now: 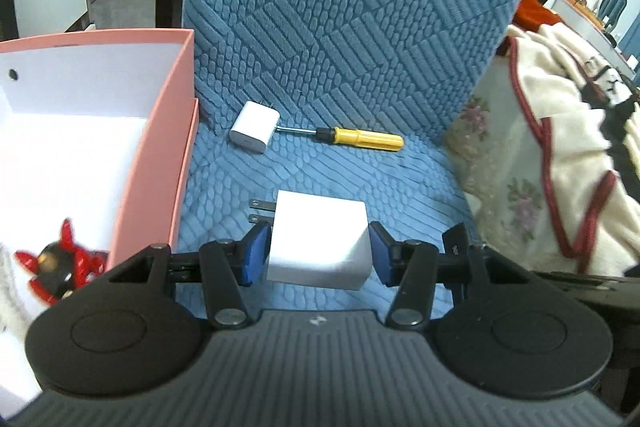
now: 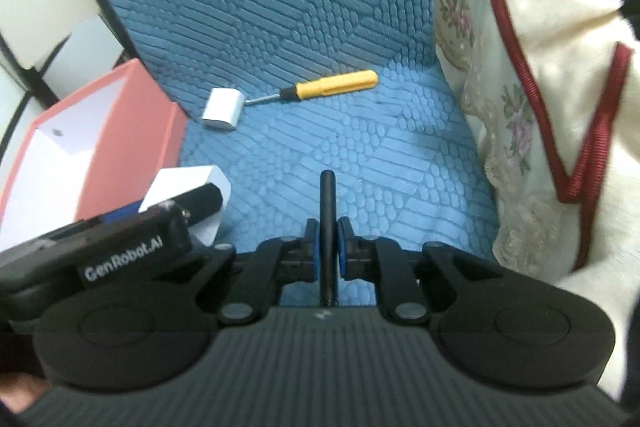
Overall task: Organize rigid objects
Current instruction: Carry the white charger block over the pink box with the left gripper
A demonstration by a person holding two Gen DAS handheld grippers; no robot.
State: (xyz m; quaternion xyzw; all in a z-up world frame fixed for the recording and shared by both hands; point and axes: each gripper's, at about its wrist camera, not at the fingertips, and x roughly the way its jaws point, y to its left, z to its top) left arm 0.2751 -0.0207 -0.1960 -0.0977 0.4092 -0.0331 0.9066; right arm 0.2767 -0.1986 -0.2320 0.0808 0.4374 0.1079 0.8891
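A toy (image 1: 56, 269) sits boxed; left gripper (image 1: 318, 251) pinches a charger (image 1: 318, 239), right gripper (image 2: 328, 247) a black stick (image 2: 327, 211); a small plug (image 1: 252, 133) and screwdriver (image 1: 360, 137) remain at the seat's back edge.

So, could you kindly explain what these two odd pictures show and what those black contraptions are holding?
Each picture comes from a camera mounted on a handheld two-finger gripper, looking along its fingers. The left gripper clamps a large white charger with its prongs sticking out. The right gripper is shut on a thin black stick. Below is a blue textured chair cushion, where a small white charger and a yellow screwdriver lie. A pink box beside it holds a red-and-black toy.
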